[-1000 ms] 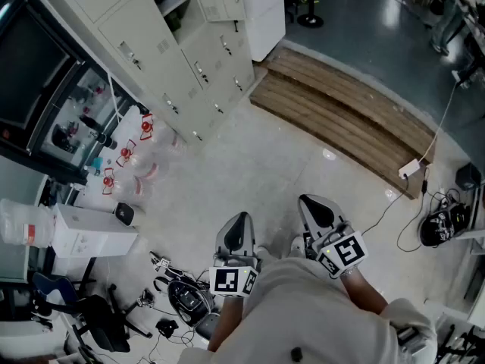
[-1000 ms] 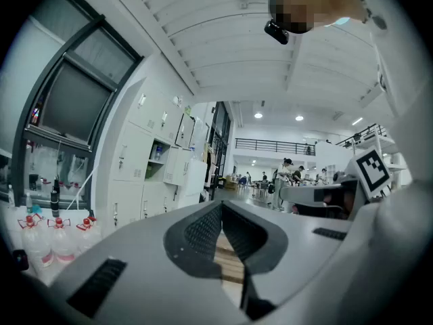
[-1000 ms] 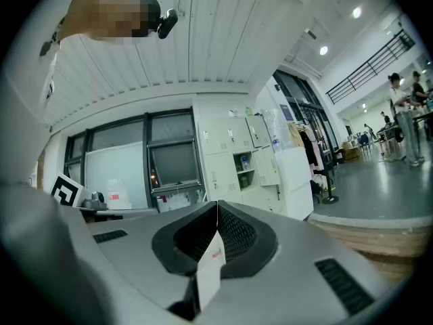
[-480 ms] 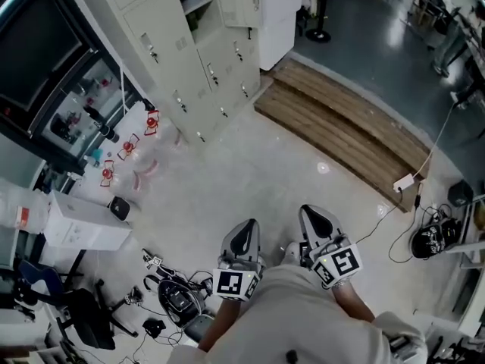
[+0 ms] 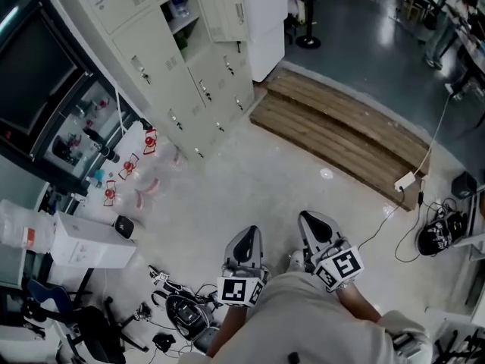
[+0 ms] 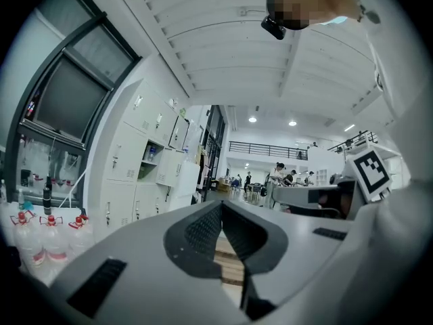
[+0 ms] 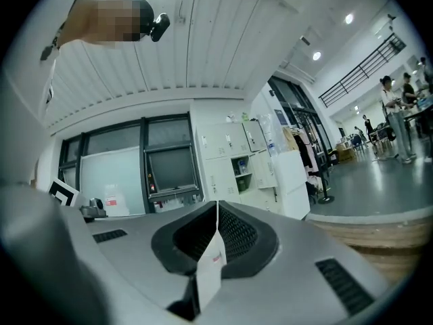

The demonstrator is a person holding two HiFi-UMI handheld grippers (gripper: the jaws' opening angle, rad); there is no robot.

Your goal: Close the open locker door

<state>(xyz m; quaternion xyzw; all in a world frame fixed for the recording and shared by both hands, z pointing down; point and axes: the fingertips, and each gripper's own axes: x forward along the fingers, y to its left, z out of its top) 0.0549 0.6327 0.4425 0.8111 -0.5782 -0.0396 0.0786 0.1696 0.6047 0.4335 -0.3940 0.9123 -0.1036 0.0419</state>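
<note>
Two closed tools are pointing over the glossy floor [image 5: 250,180] toward the beige metal lockers [image 5: 151,51]: the left hand-held gripper [image 5: 246,237] with pads meeting, the right hand-held gripper [image 5: 314,222] pinching a thin white tag [image 7: 211,263]. One open locker door [image 5: 231,10] is standing ajar well ahead. One slatted wooden platform [image 5: 341,135] is lying beside the lockers, with three red-capped bottles [image 5: 127,165] standing at their other side.

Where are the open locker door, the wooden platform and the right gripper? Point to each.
open locker door [image 5: 226,12]: head view, middle of the swung-out panel.
wooden platform [image 5: 341,131]: head view, middle of its planks.
right gripper [image 5: 312,218]: head view, its closed jaw tips.
</note>
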